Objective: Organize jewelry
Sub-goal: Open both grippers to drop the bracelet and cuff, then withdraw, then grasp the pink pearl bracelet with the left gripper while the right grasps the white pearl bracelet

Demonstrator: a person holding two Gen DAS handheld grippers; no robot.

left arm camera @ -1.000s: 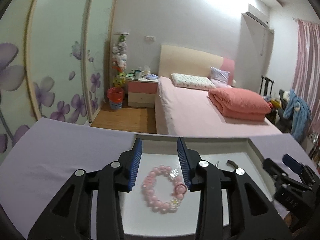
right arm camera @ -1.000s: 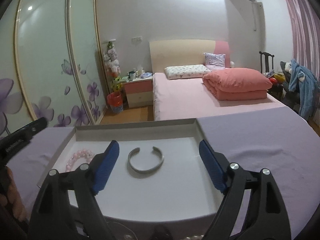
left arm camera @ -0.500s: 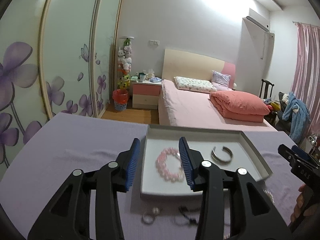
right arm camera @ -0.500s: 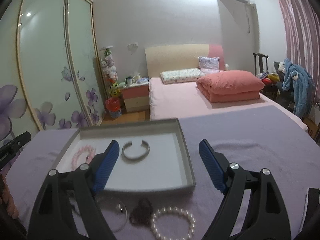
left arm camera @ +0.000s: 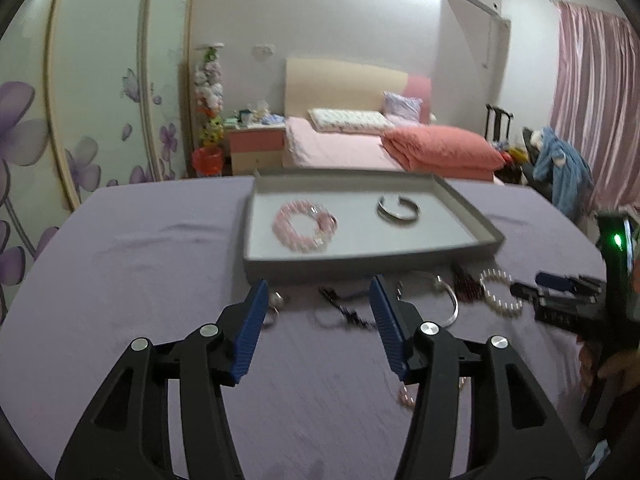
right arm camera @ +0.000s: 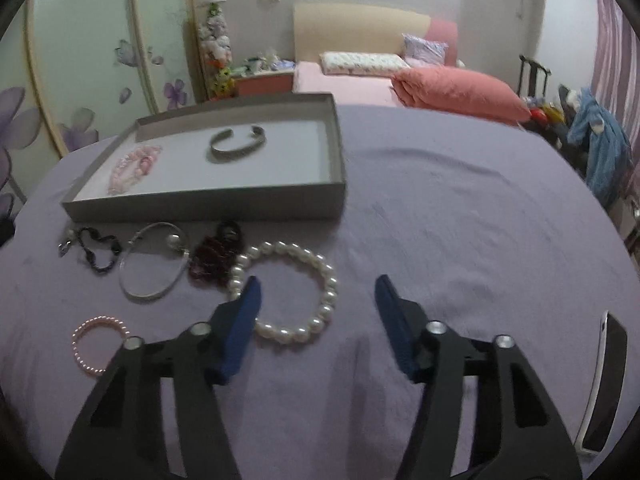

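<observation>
A grey tray [left arm camera: 360, 266] on the purple cloth holds a pink bead bracelet [left arm camera: 282, 228] and a silver cuff [left arm camera: 396, 216]. Loose pieces lie in front of the tray: a dark chain [right arm camera: 98, 256], a silver bangle [right arm camera: 174, 241], a dark red bracelet [right arm camera: 212, 258], a pearl bracelet [right arm camera: 294, 249] and a thin pink bead ring [right arm camera: 76, 344]. My left gripper [left arm camera: 318, 292] hovers over the dark chain [left arm camera: 344, 312], its jaws opening and empty. My right gripper [right arm camera: 318, 284] hangs over the pearl bracelet, jaws closing, its left finger above the pearls but not pressing on them.
A white-edged phone [right arm camera: 600, 388] lies at the cloth's right edge. The same tray's front wall [right arm camera: 208, 204] stands just behind the loose jewellery. Beyond the table are a pink bed [left arm camera: 360, 148] and a flowered wardrobe [left arm camera: 80, 120].
Both grippers drew back from over the tray to the loose jewellery in front of it. The left jaws widened and the right jaws narrowed.
</observation>
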